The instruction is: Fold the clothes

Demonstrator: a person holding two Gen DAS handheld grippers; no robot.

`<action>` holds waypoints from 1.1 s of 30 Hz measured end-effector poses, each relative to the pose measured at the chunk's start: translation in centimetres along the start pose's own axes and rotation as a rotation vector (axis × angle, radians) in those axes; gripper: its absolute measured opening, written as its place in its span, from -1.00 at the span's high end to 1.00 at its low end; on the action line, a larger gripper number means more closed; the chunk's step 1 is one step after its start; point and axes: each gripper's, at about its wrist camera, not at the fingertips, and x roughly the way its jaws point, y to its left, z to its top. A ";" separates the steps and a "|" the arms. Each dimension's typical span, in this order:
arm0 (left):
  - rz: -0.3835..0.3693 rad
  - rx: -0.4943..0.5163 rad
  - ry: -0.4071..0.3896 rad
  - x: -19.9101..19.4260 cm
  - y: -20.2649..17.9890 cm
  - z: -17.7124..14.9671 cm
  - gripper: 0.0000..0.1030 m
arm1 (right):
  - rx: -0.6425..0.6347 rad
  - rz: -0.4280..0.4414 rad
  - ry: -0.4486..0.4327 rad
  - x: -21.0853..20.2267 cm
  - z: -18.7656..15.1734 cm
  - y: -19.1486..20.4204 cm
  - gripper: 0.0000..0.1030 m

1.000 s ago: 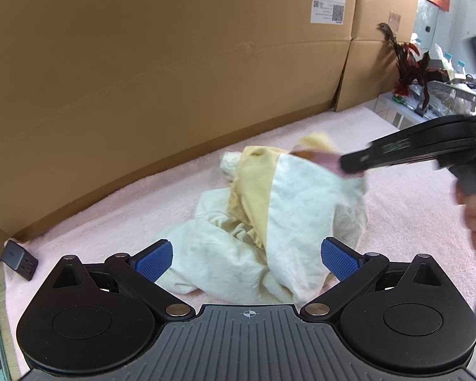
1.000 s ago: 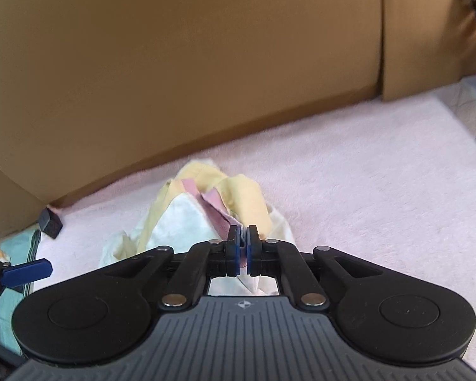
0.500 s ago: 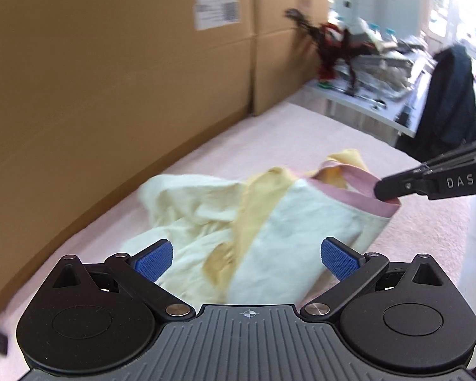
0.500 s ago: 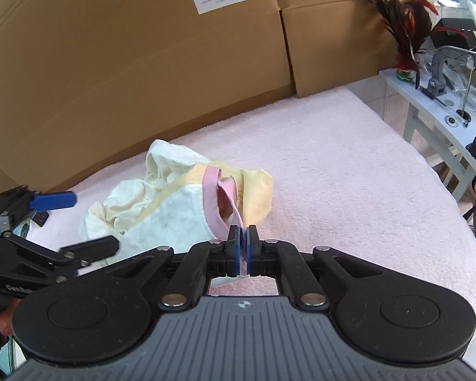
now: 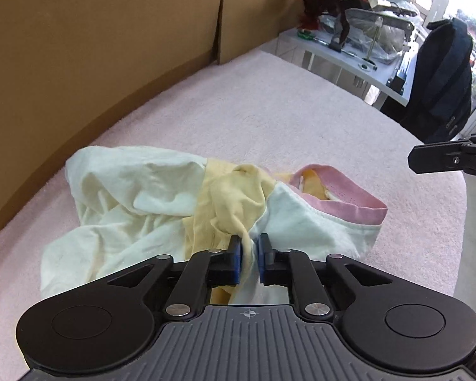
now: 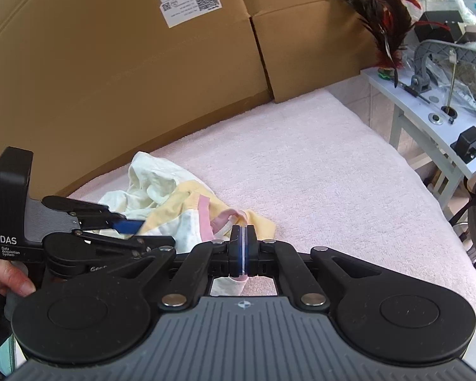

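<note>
A crumpled cream and yellow garment [image 5: 161, 203] with a pink neckband [image 5: 349, 203] lies on the pink towel-covered table [image 5: 301, 120]. My left gripper [image 5: 248, 249] is shut on a fold of the garment at its near edge. My right gripper [image 6: 243, 247] is shut on the pink neckband [image 6: 220, 220]. The garment also shows in the right wrist view [image 6: 155, 190], with the left gripper [image 6: 133, 225] at its left. The right gripper's finger [image 5: 441, 158] shows at the right edge of the left wrist view.
Large cardboard boxes [image 6: 142, 63] wall off the back of the table. A white side table [image 6: 428, 114] with a clamp tool and dark feathers stands to the right. A dark jacket [image 5: 441, 73] hangs past the table's right edge.
My left gripper has gone from open to shut on a fold of the garment. The right gripper has pulled the neckband to the right, spreading the garment out.
</note>
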 end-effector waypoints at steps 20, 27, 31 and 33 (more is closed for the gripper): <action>0.174 -0.218 -0.129 -12.5 1.1 -8.4 1.00 | 0.026 0.080 0.119 6.1 2.4 -0.6 0.00; 0.188 -0.256 -0.119 -12.7 1.2 -9.6 1.00 | -0.036 0.212 0.264 7.4 1.1 -0.5 0.00; 0.188 -0.249 -0.103 -12.3 1.3 -9.5 1.00 | -0.170 0.192 0.276 7.6 -0.2 0.2 0.00; 0.176 -0.238 -0.099 -12.3 1.3 -9.4 1.00 | -0.252 0.187 0.276 7.8 -0.6 0.8 0.00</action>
